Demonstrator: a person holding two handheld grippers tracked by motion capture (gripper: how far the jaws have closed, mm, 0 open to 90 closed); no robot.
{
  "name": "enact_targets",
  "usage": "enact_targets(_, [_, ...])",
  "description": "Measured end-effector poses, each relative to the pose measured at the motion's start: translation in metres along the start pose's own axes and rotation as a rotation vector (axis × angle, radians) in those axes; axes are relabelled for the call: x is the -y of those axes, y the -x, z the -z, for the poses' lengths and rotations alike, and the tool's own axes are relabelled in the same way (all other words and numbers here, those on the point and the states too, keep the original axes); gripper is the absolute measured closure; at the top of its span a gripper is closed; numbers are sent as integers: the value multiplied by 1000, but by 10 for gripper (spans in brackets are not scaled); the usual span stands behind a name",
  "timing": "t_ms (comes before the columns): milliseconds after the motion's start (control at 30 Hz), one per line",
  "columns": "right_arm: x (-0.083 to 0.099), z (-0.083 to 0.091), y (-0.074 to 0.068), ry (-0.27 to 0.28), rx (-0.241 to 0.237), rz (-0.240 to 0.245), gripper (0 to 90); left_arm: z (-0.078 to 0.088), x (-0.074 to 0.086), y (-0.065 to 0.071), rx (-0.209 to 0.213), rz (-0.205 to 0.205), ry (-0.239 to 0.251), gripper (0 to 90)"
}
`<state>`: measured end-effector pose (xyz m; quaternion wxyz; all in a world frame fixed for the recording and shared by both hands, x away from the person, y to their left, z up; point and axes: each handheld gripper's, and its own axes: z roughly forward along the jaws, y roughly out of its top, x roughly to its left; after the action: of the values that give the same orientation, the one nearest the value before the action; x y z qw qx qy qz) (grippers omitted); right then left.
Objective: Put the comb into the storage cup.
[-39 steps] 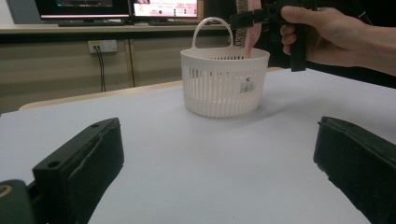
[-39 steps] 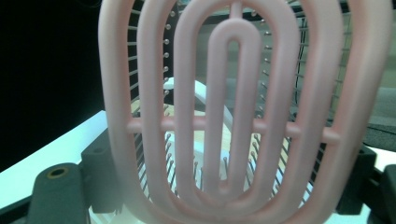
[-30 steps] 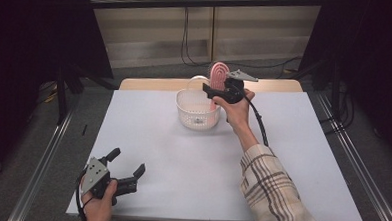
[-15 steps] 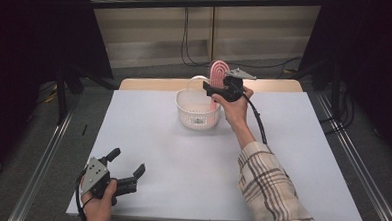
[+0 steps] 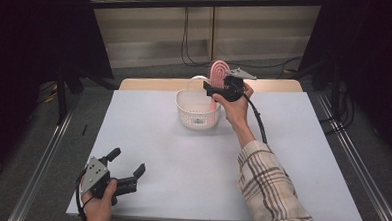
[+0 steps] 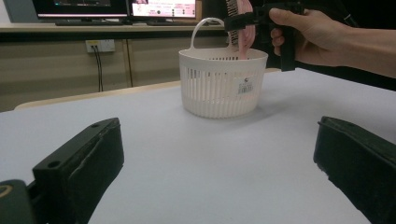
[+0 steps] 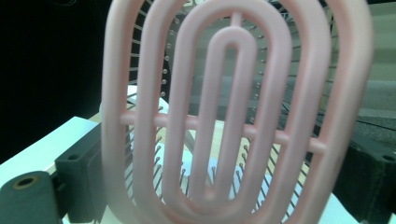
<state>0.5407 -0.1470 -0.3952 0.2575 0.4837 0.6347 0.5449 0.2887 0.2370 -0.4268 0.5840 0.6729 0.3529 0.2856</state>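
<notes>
left gripper (image 5: 126,180): resting at the near left corner of the table (image 5: 152,153), jaws spread wide with nothing between them.
near table: bare white surface between that gripper and the basket.
basket (image 5: 198,108): white, slotted, handle up, standing toward the far middle of the table.
right gripper (image 5: 216,89): above the basket's far right rim, jaws pinching the pink hairbrush (image 5: 218,74).
hairbrush: upright, head up, handle reaching down into the basket.
step: likely lowering the brush into the basket, though lifting out can't be excluded.
next: if lowering, ease down, then open the jaws.
</notes>
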Motion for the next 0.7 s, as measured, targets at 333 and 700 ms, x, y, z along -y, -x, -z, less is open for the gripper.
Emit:
enact_targets(333, [0, 1, -2, -1, -2, 2, 50, 0, 0, 0, 0, 1, 1, 18])
enact_targets(700, [-3, 6, -2, -5, -4, -1, 33, 1, 0, 0, -1, 5, 2, 17])
